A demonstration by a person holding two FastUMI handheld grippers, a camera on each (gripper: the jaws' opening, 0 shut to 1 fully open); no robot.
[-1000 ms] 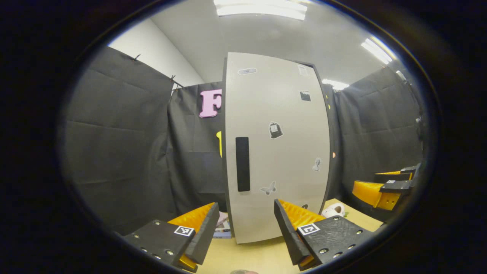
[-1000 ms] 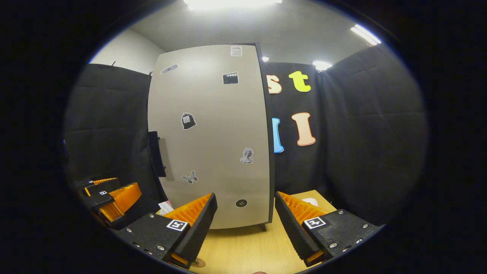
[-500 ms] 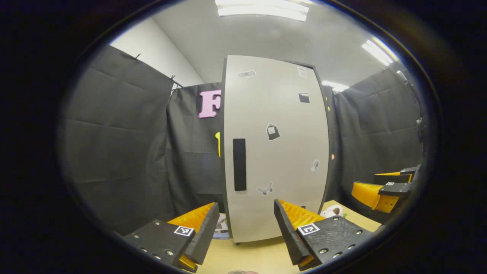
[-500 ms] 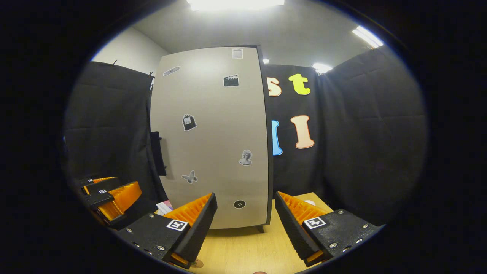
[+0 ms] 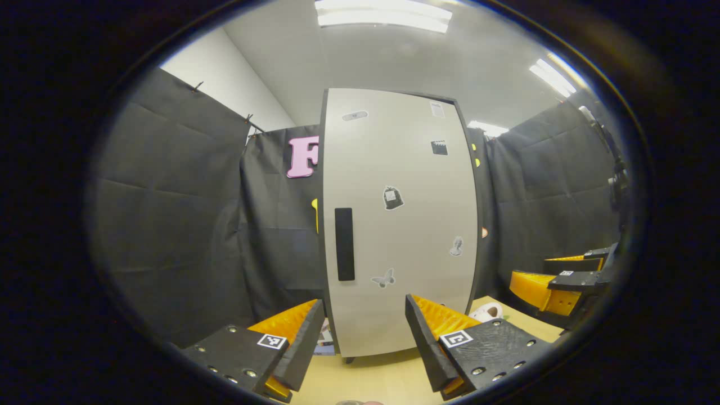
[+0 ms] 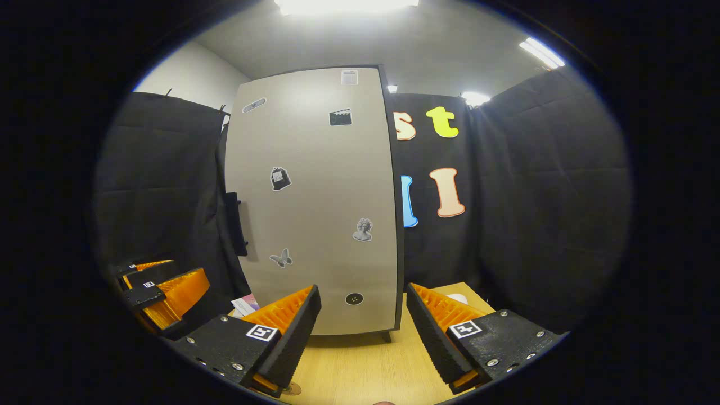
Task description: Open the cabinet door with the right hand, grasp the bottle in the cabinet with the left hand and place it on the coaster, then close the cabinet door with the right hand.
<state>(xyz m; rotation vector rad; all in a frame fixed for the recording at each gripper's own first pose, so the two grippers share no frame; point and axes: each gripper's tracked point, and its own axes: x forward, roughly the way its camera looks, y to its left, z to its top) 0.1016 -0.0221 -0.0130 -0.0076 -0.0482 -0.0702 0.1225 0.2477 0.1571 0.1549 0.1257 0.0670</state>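
Note:
The tall grey cabinet stands on the wooden table with its door shut, so whatever is inside is hidden. Its black vertical handle sits near the door's left edge. My left gripper is open, a short way in front of the door's lower part and apart from it. In the right gripper view the same door faces me, with the handle at its left edge. My right gripper is open with nothing between its fingers, below the door's lower right corner. A small brown disc, perhaps the coaster, lies under its left finger.
The light wooden table runs up to the cabinet's foot. A small white object lies on it right of the cabinet, and some papers lie at the left. Black cloth walls close in on all sides.
In the left gripper view the cabinet has shrunk slightly and drifted left, so the left gripper has backed off a little. The right gripper view is almost the same. Both grippers stay open.

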